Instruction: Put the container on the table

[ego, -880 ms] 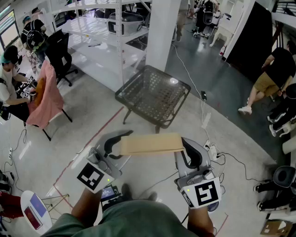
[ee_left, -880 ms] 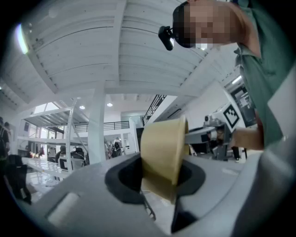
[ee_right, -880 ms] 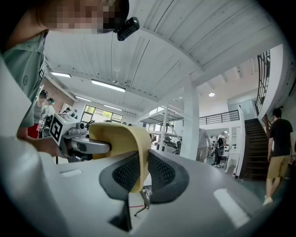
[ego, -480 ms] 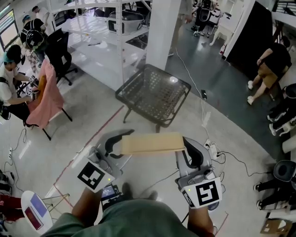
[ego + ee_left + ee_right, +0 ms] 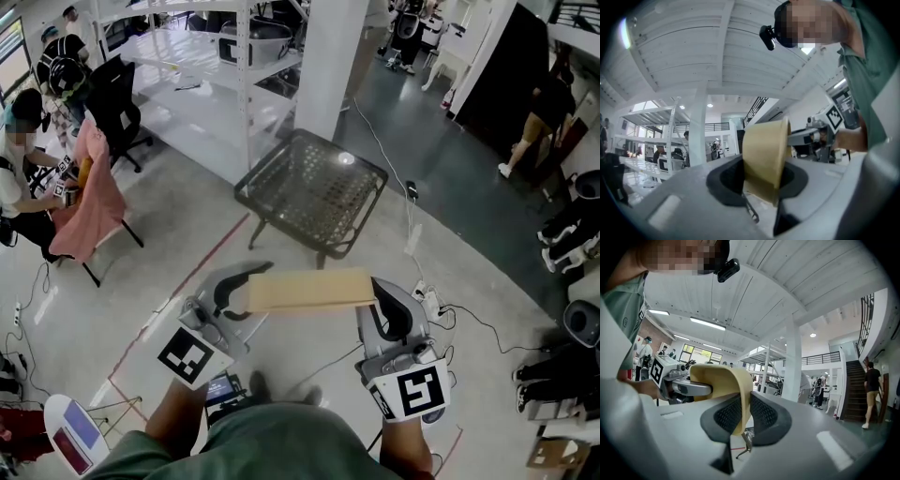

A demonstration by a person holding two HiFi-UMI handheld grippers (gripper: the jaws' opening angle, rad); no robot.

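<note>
Currently left gripper [image 5: 239, 286] and right gripper [image 5: 382, 305] both clamped on opposite ends of tan container [image 5: 309, 290]; container held level in air, near black mesh table [image 5: 281, 202], apart from it.

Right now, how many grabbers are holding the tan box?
2. The left gripper clamps the left end of the container; the right gripper clamps its right end.
</note>
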